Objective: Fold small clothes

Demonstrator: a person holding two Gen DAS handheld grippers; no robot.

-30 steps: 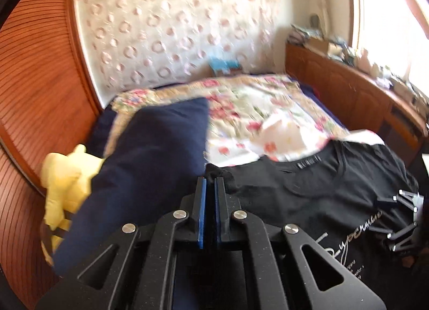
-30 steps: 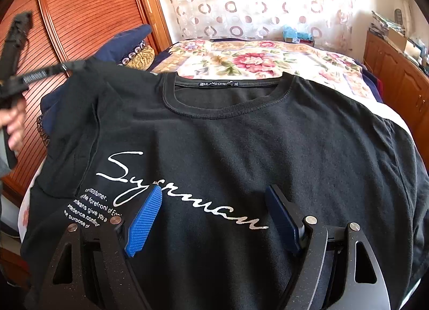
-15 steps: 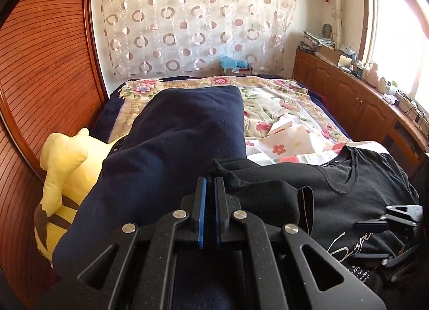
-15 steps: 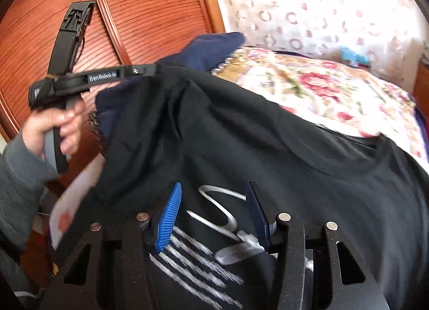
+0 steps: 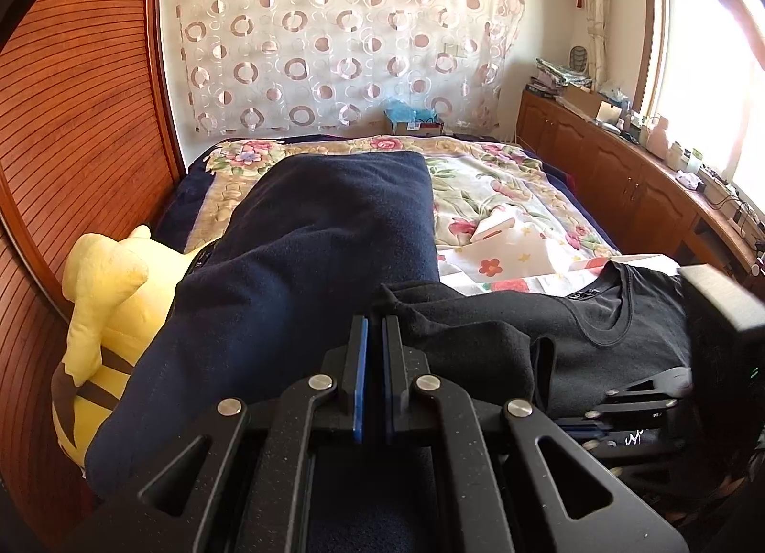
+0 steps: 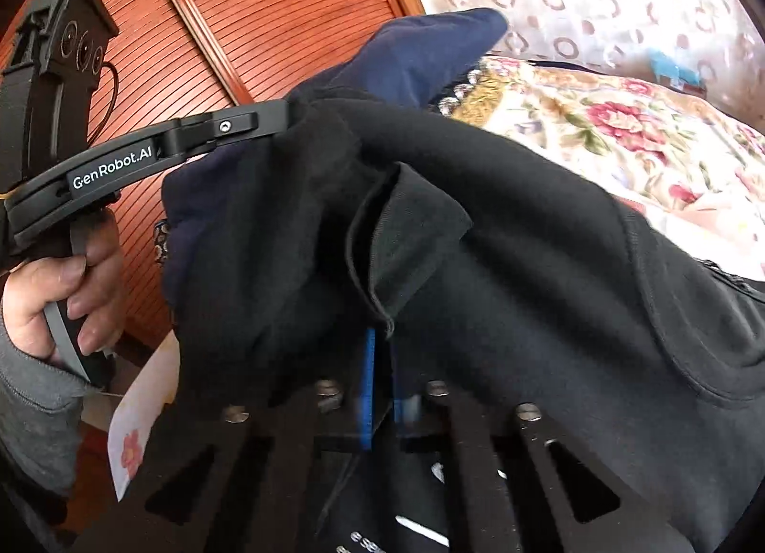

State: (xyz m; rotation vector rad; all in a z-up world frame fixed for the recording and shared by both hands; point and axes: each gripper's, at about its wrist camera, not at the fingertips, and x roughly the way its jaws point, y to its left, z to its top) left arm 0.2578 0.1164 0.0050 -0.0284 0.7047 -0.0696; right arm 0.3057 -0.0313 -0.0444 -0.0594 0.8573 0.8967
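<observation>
By the wooden wardrobe doors (image 5: 71, 146) a yellow plush toy (image 5: 105, 314) sits at the bed's left edge, and a dark blue blanket (image 5: 306, 256) is heaped beside it, clear of the working area on the floral bedspread (image 5: 502, 189).

The left hand-held gripper (image 5: 375, 328) is clenched on a corner of the black T-shirt (image 5: 621, 338), most likely the left shoulder or sleeve end. In the right wrist view that left hand-held gripper (image 6: 282, 115) reaches in from the left, squeezed by the person's hand (image 6: 62, 295), with the cloth bunched at its tip and lifted off the bed. I'd say it is held up like that so the side of the shirt can be carried over toward the middle.

The sleeve (image 6: 406, 237) hangs as a loose flap just ahead of the right hand-held gripper (image 6: 380, 347). Its 2 jaws have just been closing and now stand pinched together on a fold of the black fabric near the sleeve hem, right in front of its camera. The rest of the shirt spreads to the right across the bed, collar (image 5: 597, 314) toward the far end, printed side up, not yet folded.
</observation>
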